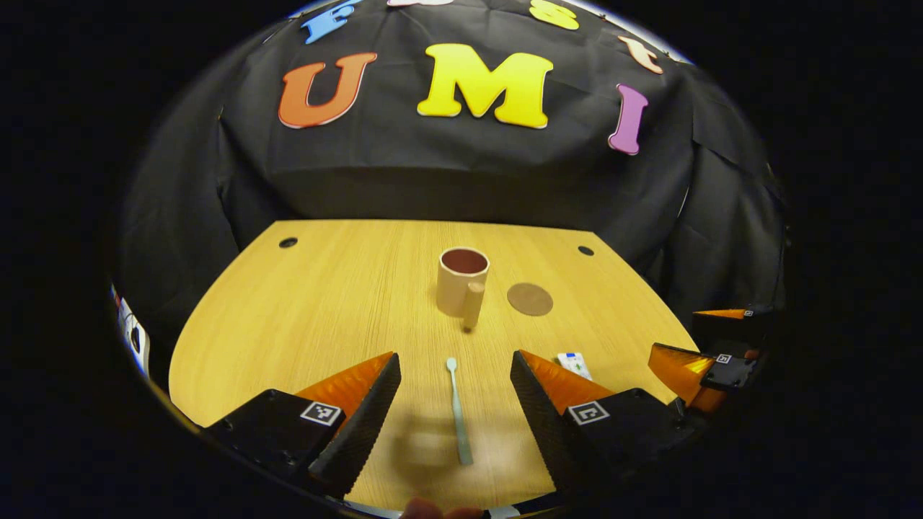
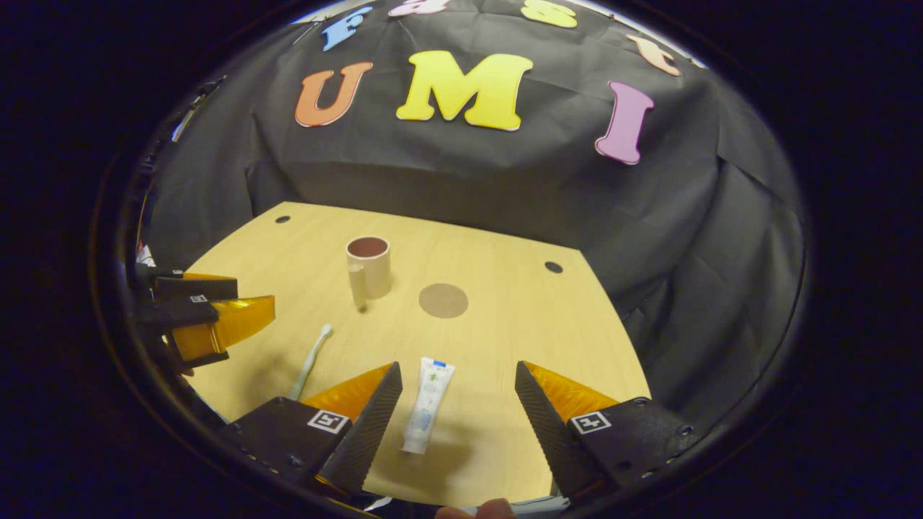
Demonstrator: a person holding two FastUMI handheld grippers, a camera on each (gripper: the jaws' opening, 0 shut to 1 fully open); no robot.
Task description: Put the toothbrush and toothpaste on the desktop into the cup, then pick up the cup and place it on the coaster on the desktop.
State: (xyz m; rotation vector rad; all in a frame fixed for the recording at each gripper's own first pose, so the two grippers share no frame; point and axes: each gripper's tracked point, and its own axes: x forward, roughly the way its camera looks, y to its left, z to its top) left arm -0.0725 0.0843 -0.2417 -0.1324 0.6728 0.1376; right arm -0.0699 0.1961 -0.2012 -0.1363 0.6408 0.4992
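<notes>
Left gripper [image 1: 456,375] held wide open w/ pale green plastic toothbrush [image 1: 458,411] framed betw. its fingers. Right gripper [image 2: 458,386] likewise spread open, white toothpaste tube [image 2: 427,406] lying flat betw. fingers, untouched.

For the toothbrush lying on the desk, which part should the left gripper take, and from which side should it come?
Probably mid-handle, coming from above. The toothbrush lies flat on the desk, pointing away between the open left gripper fingers, head toward the cup. One finger then lands on each long side of the thin, straight handle.

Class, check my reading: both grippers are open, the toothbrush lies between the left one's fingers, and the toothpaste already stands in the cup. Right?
Not quite. The toothpaste lies flat on the desktop between the right gripper fingers, per the right gripper view. The cup holds nothing visible.
</notes>
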